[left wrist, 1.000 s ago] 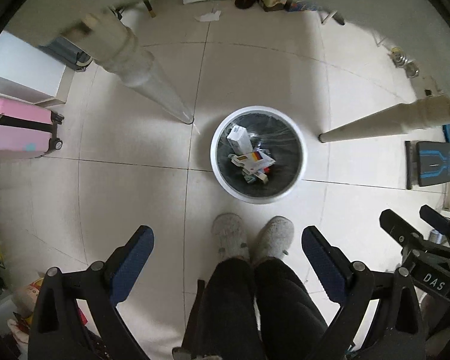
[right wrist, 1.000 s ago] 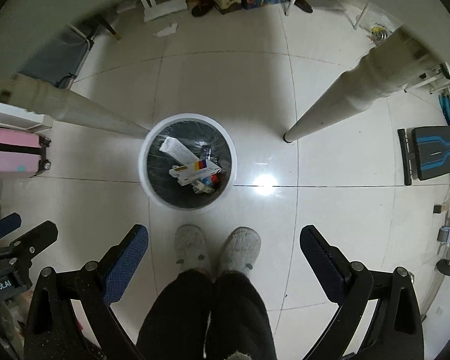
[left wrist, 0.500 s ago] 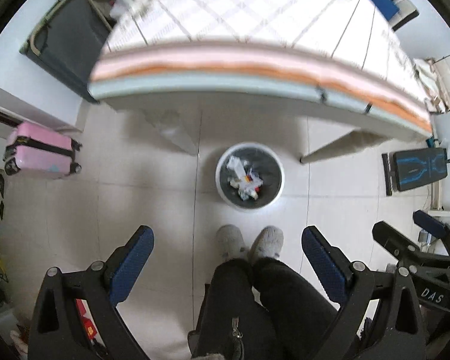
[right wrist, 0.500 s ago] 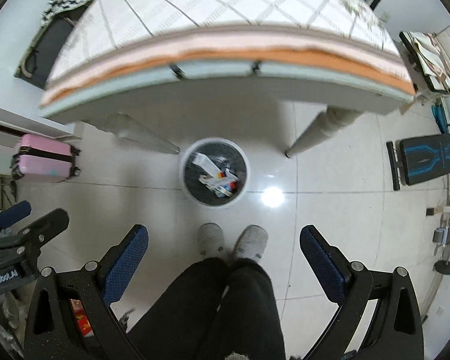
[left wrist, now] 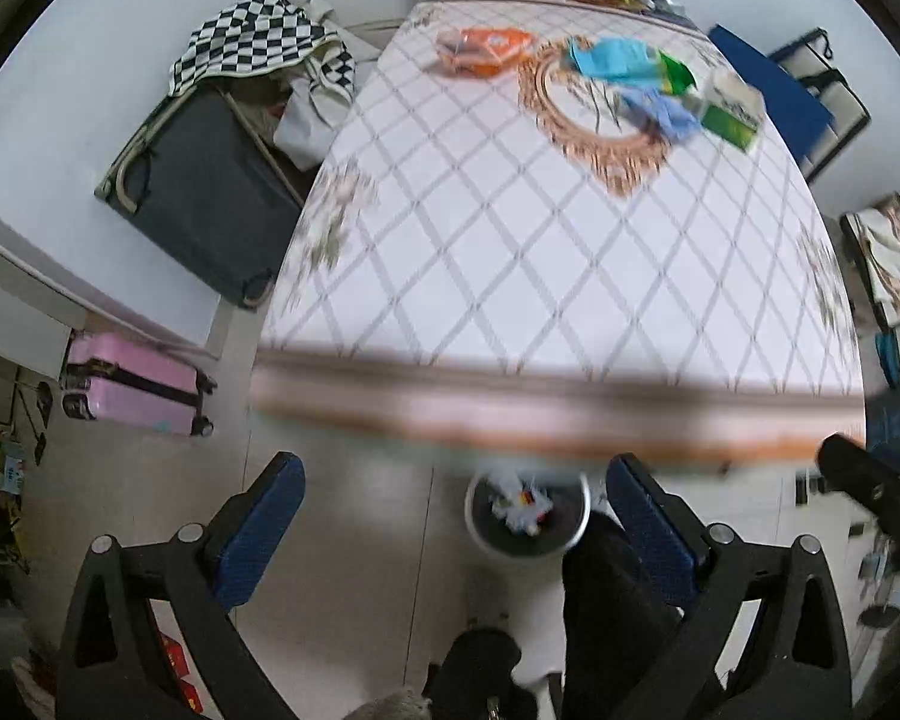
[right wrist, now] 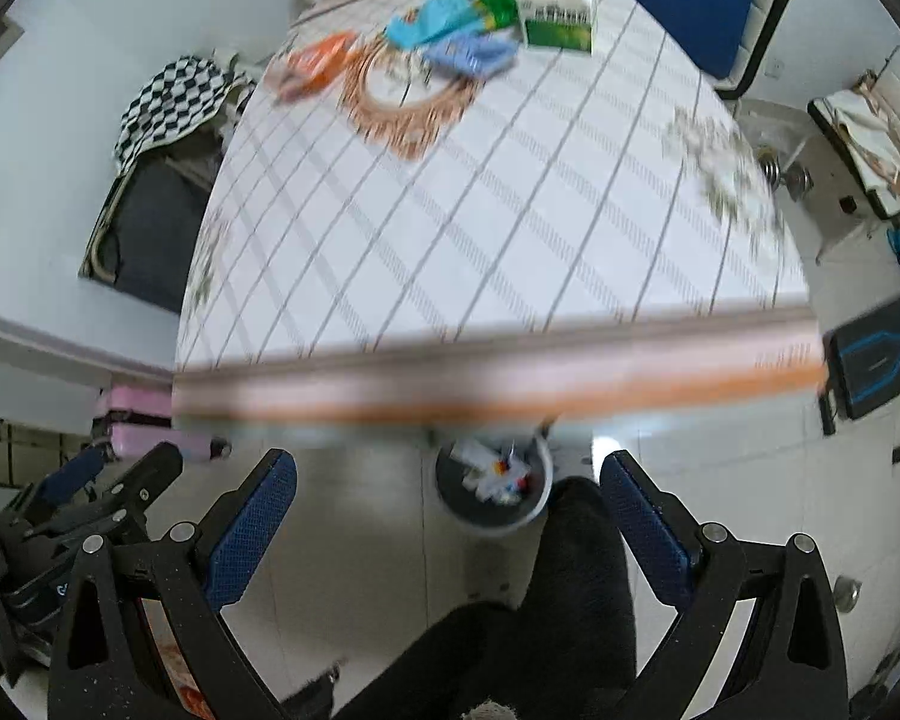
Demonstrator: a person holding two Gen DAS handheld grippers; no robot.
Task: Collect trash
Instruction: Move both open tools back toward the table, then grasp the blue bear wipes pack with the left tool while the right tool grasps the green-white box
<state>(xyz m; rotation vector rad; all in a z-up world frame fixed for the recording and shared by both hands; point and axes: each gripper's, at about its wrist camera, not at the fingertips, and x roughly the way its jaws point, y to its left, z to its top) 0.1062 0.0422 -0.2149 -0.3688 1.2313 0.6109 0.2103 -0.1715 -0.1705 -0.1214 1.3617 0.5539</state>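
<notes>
Both the left claw (left wrist: 453, 525) and right claw (right wrist: 447, 519) gape empty; reach across the diamond-patterned desk (left wrist: 540, 252) for the crumpled orange wrapper (left wrist: 486, 48).

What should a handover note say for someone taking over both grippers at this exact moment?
Left gripper and right gripper: both open, empty, held above the near table edge.
Trash bin: on the floor under that edge, already holding several discarded packages.
Left to collect, all at the table's far end: orange packet, blue wrappers, green-and-white carton.
Nothing is gripped yet.
</notes>
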